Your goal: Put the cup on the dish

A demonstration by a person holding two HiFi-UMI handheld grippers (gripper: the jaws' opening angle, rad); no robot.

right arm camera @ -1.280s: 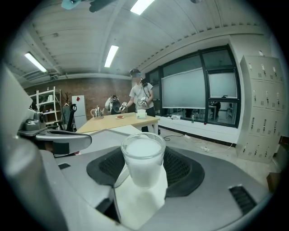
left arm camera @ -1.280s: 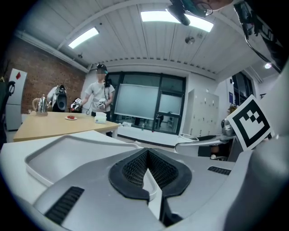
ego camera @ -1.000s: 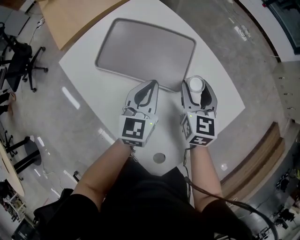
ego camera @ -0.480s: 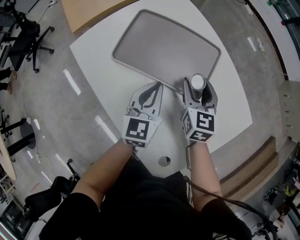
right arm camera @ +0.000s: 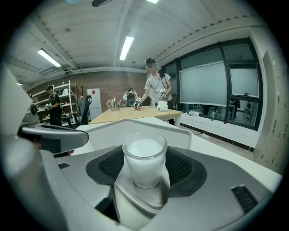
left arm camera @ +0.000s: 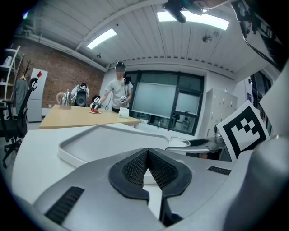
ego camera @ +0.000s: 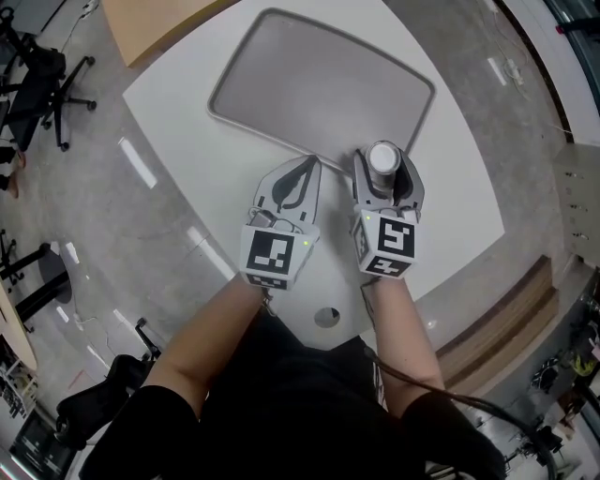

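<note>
A grey rectangular tray, the dish (ego camera: 319,84), lies on the white table (ego camera: 450,197). My right gripper (ego camera: 384,171) is shut on a small frosted white cup (ego camera: 383,159), held upright just off the tray's near right corner. The right gripper view has the cup (right arm camera: 144,160) squeezed between the black pads (right arm camera: 184,168), with the tray (right arm camera: 135,126) right behind it. My left gripper (ego camera: 307,165) is beside it on the left, shut on nothing, its tip at the tray's near rim. In the left gripper view its pads (left arm camera: 135,168) meet in front of the tray (left arm camera: 104,140).
The white table ends close on the left and right, with grey floor below. A round hole (ego camera: 326,317) sits in the table near the person's body. A wooden table (ego camera: 150,23) stands behind the tray, office chairs (ego camera: 37,84) at far left. People stand far off by the wooden table (right arm camera: 156,92).
Both grippers have crept a little forward toward the tray's near rim, the right one still carrying the cup. The head camera has shifted slightly.
</note>
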